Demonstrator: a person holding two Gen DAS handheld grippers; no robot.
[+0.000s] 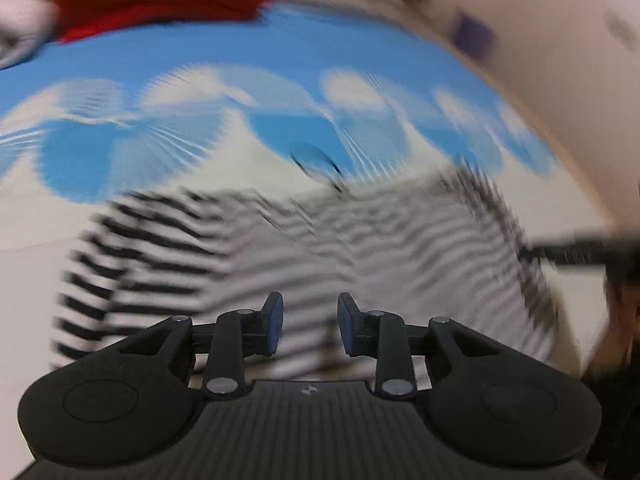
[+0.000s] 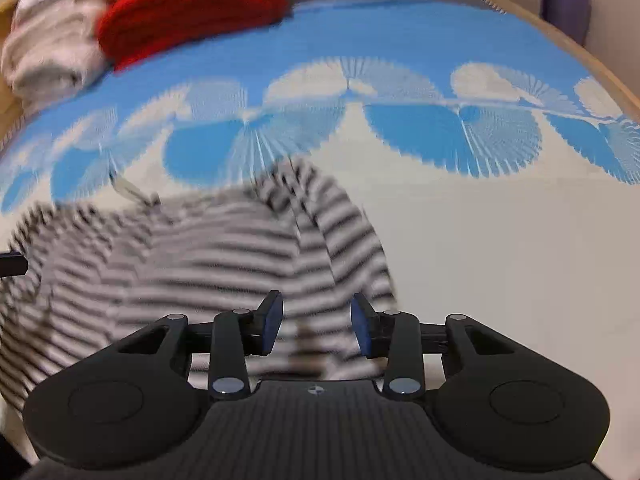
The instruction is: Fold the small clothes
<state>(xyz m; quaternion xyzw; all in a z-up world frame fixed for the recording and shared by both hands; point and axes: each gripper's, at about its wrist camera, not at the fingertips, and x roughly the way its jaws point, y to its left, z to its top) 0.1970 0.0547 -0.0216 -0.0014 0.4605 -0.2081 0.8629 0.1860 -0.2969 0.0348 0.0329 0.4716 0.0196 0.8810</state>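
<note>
A black-and-white striped garment (image 1: pixel 320 240) lies spread on the blue-and-white patterned cloth (image 1: pixel 240 64); it also shows in the right wrist view (image 2: pixel 208 256). Both views are motion-blurred. My left gripper (image 1: pixel 310 326) is open and empty, hovering over the garment's near part. My right gripper (image 2: pixel 316 328) is open and empty, over the garment's near right edge, beside a folded-over sleeve (image 2: pixel 332 216). The right gripper's dark tip (image 1: pixel 580 250) shows at the right edge of the left wrist view, by the garment's right side.
A red knitted item (image 2: pixel 192 8) and a pale rolled cloth (image 2: pixel 48 52) lie at the far left of the patterned cloth (image 2: pixel 400 32). A wooden edge (image 2: pixel 580 52) and a wall run along the right.
</note>
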